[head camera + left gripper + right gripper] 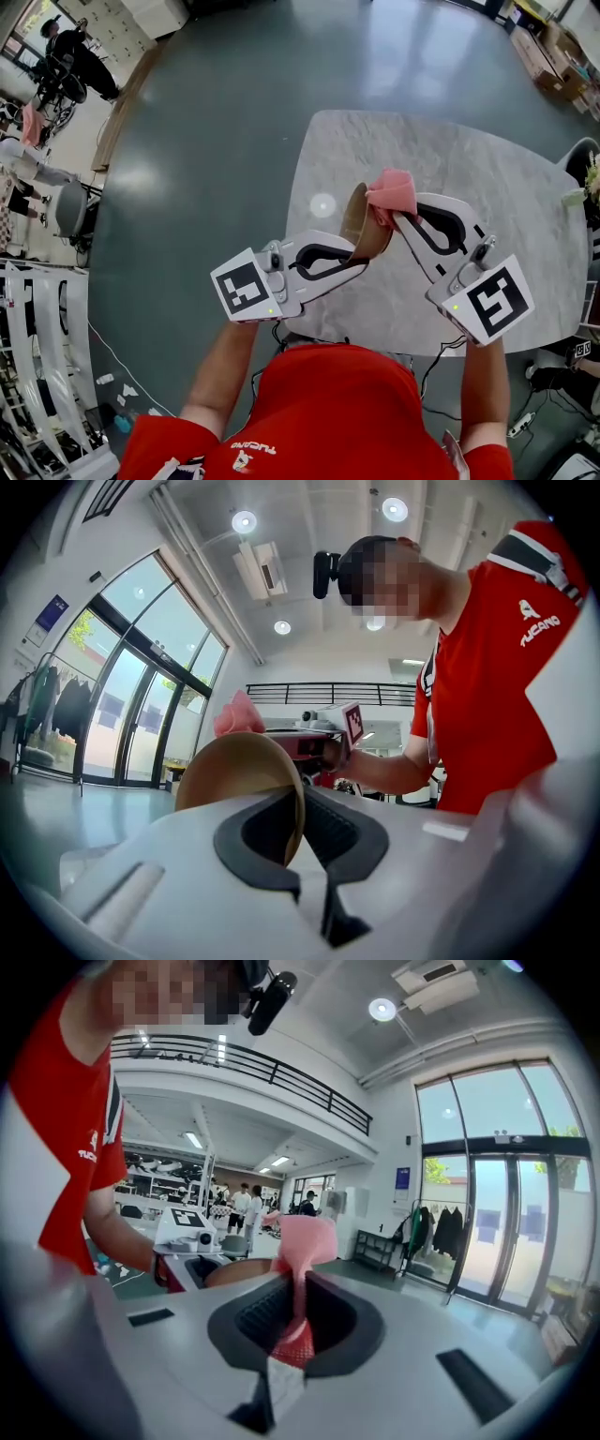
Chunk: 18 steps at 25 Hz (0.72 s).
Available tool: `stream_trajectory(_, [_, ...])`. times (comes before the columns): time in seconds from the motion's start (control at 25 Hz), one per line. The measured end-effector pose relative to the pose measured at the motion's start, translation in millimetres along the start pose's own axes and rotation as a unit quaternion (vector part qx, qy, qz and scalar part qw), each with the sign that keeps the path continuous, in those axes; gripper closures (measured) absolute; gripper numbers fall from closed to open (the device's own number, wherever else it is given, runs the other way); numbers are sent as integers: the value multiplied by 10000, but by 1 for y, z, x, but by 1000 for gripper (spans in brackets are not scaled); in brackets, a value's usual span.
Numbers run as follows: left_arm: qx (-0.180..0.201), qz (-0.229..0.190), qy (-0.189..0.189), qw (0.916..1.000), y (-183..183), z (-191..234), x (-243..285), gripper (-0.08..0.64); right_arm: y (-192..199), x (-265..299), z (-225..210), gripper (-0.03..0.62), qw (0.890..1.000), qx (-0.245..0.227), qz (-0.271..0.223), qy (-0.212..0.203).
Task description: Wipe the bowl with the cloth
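Bowl hangs on edge above the counter, rim pinched in the closed left claw. The right claw, clamped on the pink cloth, holds it at the bowl's mouth. Wiping looks under way; next, sweep the cloth round inside.

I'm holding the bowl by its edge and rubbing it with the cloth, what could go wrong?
The left claw pinches the bowl only by its thin rim, above the table; a hard push could lever it loose and drop it. The right claw grips just a fold of the cloth, which might pull free while rubbing.
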<state>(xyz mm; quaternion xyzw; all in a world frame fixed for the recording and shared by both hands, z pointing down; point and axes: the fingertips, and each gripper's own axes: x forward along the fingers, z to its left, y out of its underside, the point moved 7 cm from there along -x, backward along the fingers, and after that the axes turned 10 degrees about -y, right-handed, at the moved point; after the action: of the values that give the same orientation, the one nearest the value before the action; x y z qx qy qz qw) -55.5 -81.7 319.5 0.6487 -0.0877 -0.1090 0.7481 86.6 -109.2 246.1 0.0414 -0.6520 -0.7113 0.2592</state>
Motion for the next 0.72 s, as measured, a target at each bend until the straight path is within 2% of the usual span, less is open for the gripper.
stream_trajectory(0.12, [-20,-10,92,10000,-4,-2,-6,546,-4,-1,6,572,9996,-65,142,-232])
stream_trajectory(0.2, [3,-4,189,9998,-6,-4,-6,545,0,2,-1,572,9994,-59,256,-231])
stream_trajectory(0.4, [81,87,187,9998,-6,-8,-4,546,-5,0,-9,572,9991,-105,80,-409])
stream_trajectory(0.48, [64,65,219,9997,-7,-8,-7,546,-6,-1,-6,572,9985,-138,165,-512])
stream_trajectory(0.6, [71,51,311,9995,-8,-12,-7,546,2,1,-11,572,9983,-77,322,-482])
stream_trajectory(0.72, [109,123,336,9993,-6,-17,-4,546,7,0,-16,572,9985,-16,240,-489])
